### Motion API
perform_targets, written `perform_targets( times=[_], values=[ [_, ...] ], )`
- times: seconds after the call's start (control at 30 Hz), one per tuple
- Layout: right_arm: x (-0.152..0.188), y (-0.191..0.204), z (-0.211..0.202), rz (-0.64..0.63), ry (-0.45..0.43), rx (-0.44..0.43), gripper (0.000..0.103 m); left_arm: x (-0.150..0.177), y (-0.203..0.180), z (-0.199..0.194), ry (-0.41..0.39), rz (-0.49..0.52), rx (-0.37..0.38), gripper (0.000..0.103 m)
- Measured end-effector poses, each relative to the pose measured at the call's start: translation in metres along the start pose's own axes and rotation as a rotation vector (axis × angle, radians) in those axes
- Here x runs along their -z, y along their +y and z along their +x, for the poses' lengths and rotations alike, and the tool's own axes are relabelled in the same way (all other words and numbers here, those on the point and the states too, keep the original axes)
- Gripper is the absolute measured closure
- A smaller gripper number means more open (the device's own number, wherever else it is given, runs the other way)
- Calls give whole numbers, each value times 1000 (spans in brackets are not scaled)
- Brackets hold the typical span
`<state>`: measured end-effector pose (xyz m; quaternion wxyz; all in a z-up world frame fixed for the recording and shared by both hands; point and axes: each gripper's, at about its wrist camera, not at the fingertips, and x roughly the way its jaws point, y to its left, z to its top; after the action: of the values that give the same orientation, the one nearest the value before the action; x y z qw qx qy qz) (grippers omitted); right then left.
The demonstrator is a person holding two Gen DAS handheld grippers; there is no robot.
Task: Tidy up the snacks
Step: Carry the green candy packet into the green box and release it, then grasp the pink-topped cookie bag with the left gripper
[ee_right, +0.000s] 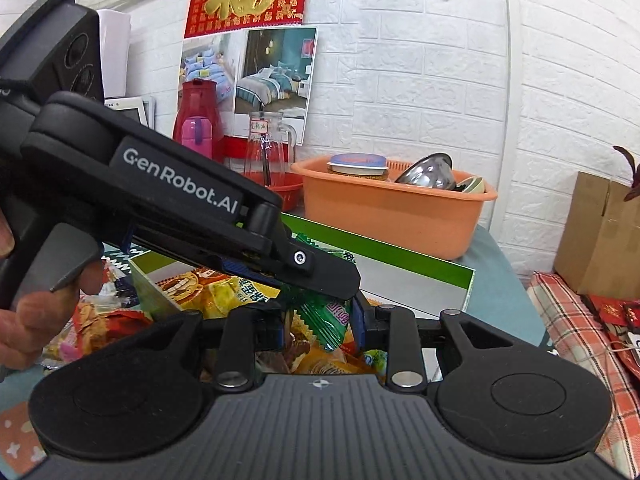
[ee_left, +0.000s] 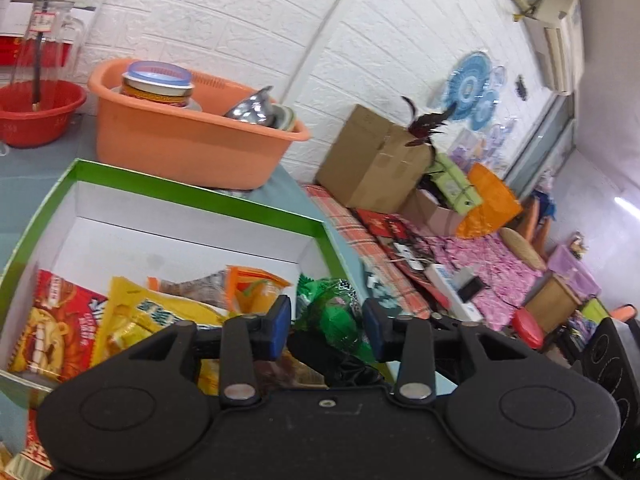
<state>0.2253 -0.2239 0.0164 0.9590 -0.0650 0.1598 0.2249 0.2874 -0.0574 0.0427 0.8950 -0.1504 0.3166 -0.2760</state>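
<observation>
Closest in, the left gripper (ee_left: pixel 326 326), matte black plastic with blue rubbery pads, is hovering over the near right corner of the green-rimmed white cardboard box (ee_left: pixel 48 204). A crinkly green foil snack wrapper (ee_left: pixel 334 312) is sitting between its fingers; the pads are standing apart, and I cannot tell whether they are gripping it. In the right wrist view the same green wrapper (ee_right: pixel 326 320) is showing a saw-toothed edge, its long axis slanting from upper left down to lower right, hanging under the tip of the left gripper (ee_right: pixel 320 268) and lying in the gap of the right gripper (ee_right: pixel 320 330), whose fingers are standing narrowly apart on either side; contact there is not clear either.

Going left to right inside the box: a glossy red snack packet (ee_left: pixel 56 320), a shiny yellow packet (ee_left: pixel 152 316), then a small orange sachet (ee_left: pixel 256 288). Behind the box is sitting a smooth orange plastic basin (ee_left: pixel 180 148) holding a steel bowl (ee_left: pixel 252 110).
</observation>
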Motion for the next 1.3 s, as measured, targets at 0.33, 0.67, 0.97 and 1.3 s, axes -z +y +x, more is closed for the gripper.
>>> perform_targets(
  times=[0.33,0.67,0.97,1.3],
  values=[
    [13,-3,-12,-2,54,111,0,11,5,-38,-55,-38,-68,0],
    [-4,35,-85,-57,-14,76,0,31,-36,-131,-132,35,-148,0],
    [9,63,-126,-30,-12,-91,0,92,-10,-191,-98,-10,-230,0],
    [40,117,-57,-86,134,-220,0,142,25,-225,-72,-132,-289,0]
  ],
)
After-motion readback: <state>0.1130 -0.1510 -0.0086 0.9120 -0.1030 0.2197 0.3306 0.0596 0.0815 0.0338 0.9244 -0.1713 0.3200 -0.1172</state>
